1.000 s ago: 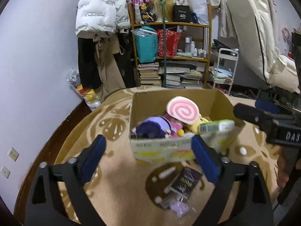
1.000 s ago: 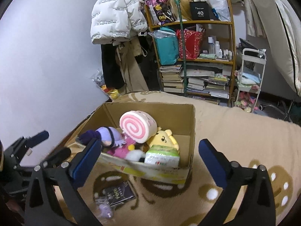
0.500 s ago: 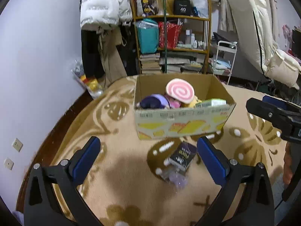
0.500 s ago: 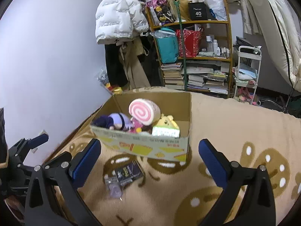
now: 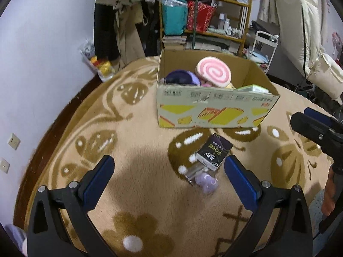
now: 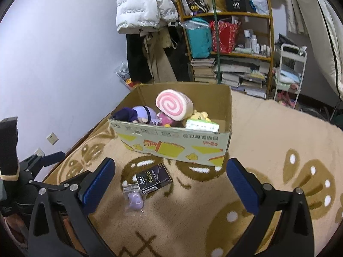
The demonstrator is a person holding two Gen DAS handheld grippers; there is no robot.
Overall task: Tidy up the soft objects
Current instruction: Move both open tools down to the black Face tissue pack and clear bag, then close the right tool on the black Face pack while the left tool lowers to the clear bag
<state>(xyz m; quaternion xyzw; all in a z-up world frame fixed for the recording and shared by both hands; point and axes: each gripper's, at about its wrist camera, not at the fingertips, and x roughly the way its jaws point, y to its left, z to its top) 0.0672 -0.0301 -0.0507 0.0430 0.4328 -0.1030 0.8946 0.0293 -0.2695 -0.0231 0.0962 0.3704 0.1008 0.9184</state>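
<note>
Both tongs are spread wide with nothing in them, the left tongs and right tongs hovering low over the rug, pointed forward and slightly down. Just ahead of the left tongs sits a small purple squishy in a clear bag, touching a dark tissue pack. Farther out is the cardboard box with the plushies already inside. The risk I see: that slippery bag sliding out when pinched, or the tongs catching both items together.
</note>
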